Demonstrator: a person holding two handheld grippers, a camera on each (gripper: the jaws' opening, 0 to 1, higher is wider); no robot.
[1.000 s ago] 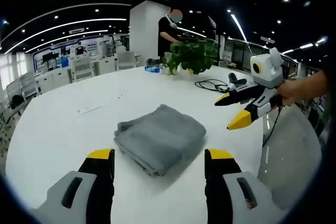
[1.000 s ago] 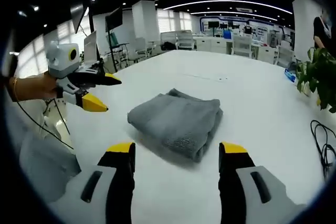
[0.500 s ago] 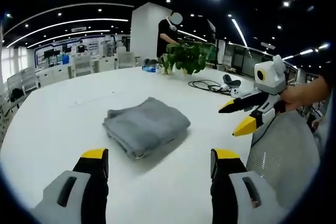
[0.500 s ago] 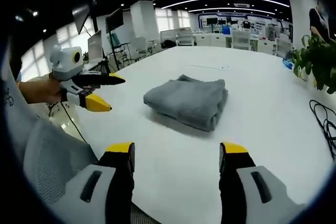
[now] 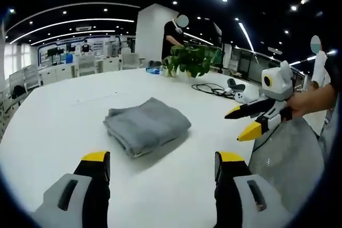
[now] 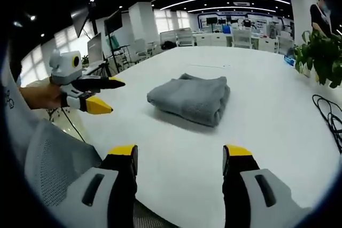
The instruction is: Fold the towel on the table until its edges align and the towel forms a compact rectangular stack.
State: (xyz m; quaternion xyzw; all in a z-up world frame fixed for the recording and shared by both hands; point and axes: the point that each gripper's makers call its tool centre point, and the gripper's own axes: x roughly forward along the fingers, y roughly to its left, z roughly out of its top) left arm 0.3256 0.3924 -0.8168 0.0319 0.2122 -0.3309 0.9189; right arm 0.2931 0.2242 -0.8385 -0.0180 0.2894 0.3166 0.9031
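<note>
Towel (image 5: 146, 131) lies folded in a compact grey stack near the middle of the white desk (image 5: 59, 126), nothing touching it. Judged: folding looks complete, so both tools are held off it. Left tool (image 5: 160, 159) is near the towel, jaws wide, empty. Right tool (image 6: 179, 153) likewise wide and empty, apart from the towel. Towel: soft terry, nubby, rounded folds, edges roughly aligned. Desk: smooth, glossy. Beyond the towel, a leafy plant (image 5: 193, 59) and a black cable (image 5: 212, 87).

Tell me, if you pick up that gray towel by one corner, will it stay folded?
Probably not. The gray towel looks soft, with rounded stacked layers, so it would likely flop open. Pushed, it would probably bunch rather than slide neatly on the smooth white table.
</note>
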